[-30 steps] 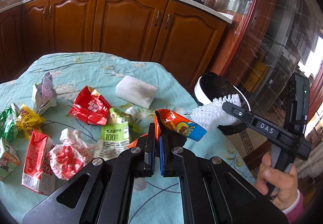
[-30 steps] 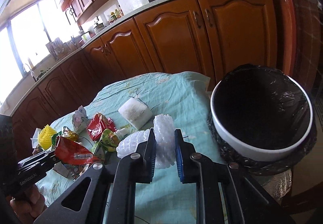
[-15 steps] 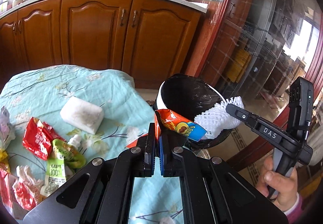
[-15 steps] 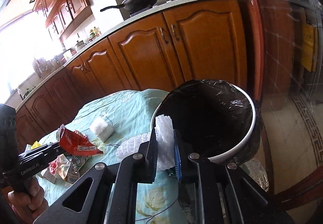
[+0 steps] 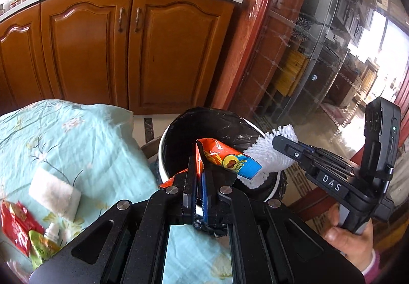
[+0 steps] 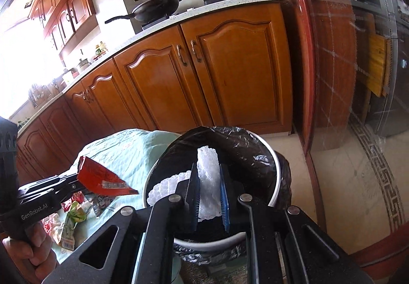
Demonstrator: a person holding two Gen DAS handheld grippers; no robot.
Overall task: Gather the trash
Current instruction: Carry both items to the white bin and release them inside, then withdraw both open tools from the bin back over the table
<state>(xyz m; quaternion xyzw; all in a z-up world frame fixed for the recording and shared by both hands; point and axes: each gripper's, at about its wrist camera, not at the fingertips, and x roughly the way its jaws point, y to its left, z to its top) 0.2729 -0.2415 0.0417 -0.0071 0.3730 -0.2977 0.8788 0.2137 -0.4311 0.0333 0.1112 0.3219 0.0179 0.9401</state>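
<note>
My left gripper (image 5: 199, 174) is shut on an orange snack wrapper (image 5: 227, 160), holding it at the near rim of the white trash bin (image 5: 163, 156) lined with a black bag; it also shows in the right wrist view (image 6: 74, 183) with the wrapper (image 6: 102, 180). My right gripper (image 6: 208, 176) is shut on a white foam fruit net (image 6: 208, 171) and holds it over the bin's opening (image 6: 271, 156). The net (image 5: 265, 156) and right gripper (image 5: 283, 142) show at the right of the left wrist view.
The table with a light green floral cloth (image 5: 64, 135) lies left of the bin. On it are a white foam block (image 5: 53, 193), red and green wrappers (image 5: 20, 225) and more trash (image 6: 69, 217). Wooden cabinets (image 5: 127, 48) stand behind. A glass partition (image 5: 319, 53) is to the right.
Both grippers moved right from above the table to the trash bin, each still holding its item. The foam net now hangs over the bin opening.
</note>
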